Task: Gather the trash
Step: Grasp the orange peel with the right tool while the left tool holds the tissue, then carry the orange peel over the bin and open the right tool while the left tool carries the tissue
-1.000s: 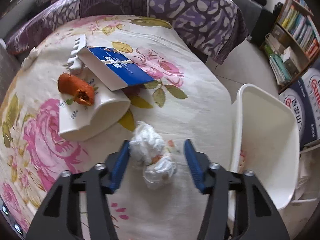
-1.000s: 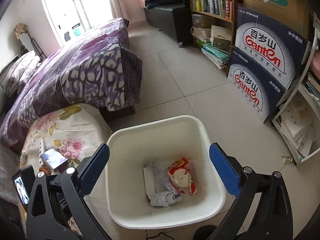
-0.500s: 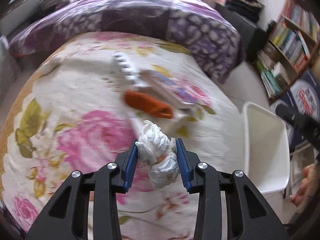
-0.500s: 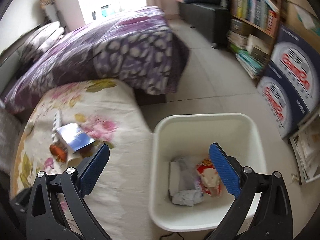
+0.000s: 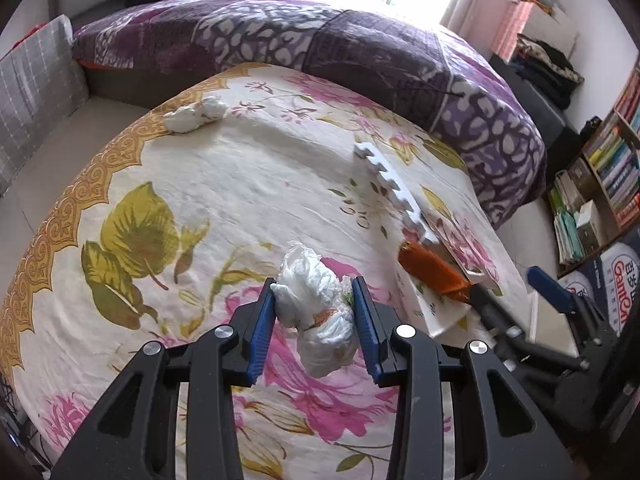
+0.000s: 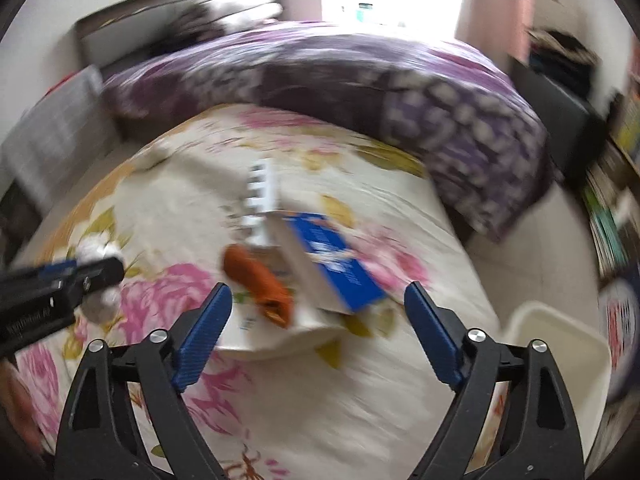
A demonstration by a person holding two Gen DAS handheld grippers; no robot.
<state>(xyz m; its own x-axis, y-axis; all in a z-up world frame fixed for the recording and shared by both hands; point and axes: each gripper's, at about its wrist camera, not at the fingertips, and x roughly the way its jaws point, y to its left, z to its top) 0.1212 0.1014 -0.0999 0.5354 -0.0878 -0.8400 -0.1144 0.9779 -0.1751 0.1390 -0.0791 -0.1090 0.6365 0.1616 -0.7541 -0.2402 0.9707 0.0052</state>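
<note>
**White tissue wad clamped over floral sheet**

Floral bedsheet (image 5: 192, 184) is seen spread across both views, with a purple patterned quilt (image 5: 360, 52) bunched along its far side. A white bin (image 6: 560, 344) is seen at the near right, off the bed edge. A blue-covered book (image 6: 332, 264) is propped on a white board, an orange wrapper (image 5: 434, 270) touching its left side. The left gripper (image 5: 316, 312) is closed on the crumpled tissue wad (image 5: 316, 320), held above the sheet. The right gripper (image 6: 320, 336) is spread wide, holding nothing. A second tissue wad (image 5: 194, 114) is noted far left.
</note>
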